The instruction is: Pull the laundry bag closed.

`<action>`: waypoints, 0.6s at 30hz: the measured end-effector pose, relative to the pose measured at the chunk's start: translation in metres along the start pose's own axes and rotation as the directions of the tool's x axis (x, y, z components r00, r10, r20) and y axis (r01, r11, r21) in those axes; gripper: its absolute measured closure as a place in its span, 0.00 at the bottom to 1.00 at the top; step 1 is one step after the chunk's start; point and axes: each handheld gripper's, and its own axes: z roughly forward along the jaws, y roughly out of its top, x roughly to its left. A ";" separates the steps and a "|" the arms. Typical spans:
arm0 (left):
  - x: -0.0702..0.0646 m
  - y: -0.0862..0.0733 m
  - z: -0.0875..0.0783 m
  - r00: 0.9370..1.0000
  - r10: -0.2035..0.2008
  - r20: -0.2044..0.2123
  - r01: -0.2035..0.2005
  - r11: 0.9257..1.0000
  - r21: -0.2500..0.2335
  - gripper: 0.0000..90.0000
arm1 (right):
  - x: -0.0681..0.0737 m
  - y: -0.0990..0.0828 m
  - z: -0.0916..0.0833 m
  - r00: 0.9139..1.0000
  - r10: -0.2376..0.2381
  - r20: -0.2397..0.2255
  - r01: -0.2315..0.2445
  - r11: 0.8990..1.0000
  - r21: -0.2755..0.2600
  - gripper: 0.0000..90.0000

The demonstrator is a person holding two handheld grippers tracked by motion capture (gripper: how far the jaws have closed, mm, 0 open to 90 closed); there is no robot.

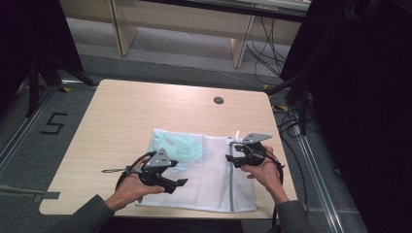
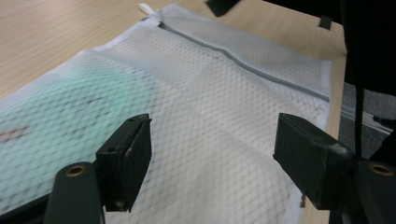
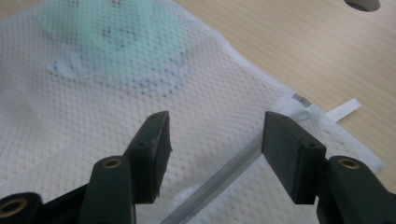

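A white mesh laundry bag (image 1: 214, 179) lies flat on the wooden table (image 1: 126, 116), with a mint-green item (image 1: 177, 145) inside its far left part. A grey zipper (image 2: 243, 63) runs along the bag's right side. My left gripper (image 1: 180, 183) hovers over the bag's near left corner, jaws open and empty. My right gripper (image 1: 230, 160) hovers above the zipper (image 3: 219, 179) near the bag's far right, jaws also open with nothing between them. In the left gripper view the mesh (image 2: 210, 121) lies below the open jaws (image 2: 212, 154). The right gripper (image 3: 215, 140) faces the green item (image 3: 116, 32).
A round cable hole (image 1: 218, 100) sits at the table's far edge. A white pull tab (image 3: 343, 109) sticks out of the bag's corner. Dark stands and cables flank the table, and a wooden desk frame stands behind.
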 end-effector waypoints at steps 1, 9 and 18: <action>0.003 -0.002 -0.003 1.000 -0.001 -0.004 0.001 1.000 0.000 0.30 | 0.003 -0.002 0.002 1.000 0.016 0.005 -0.016 0.999 -0.028 0.47; 0.008 -0.015 -0.017 1.000 0.007 -0.030 -0.006 1.000 0.020 0.27 | 0.013 -0.010 -0.005 1.000 0.019 -0.018 -0.019 1.000 0.009 0.44; 0.009 -0.020 -0.029 0.998 -0.004 -0.070 0.004 1.000 0.000 0.26 | 0.025 -0.022 -0.012 0.999 0.020 -0.039 -0.019 1.000 0.014 0.41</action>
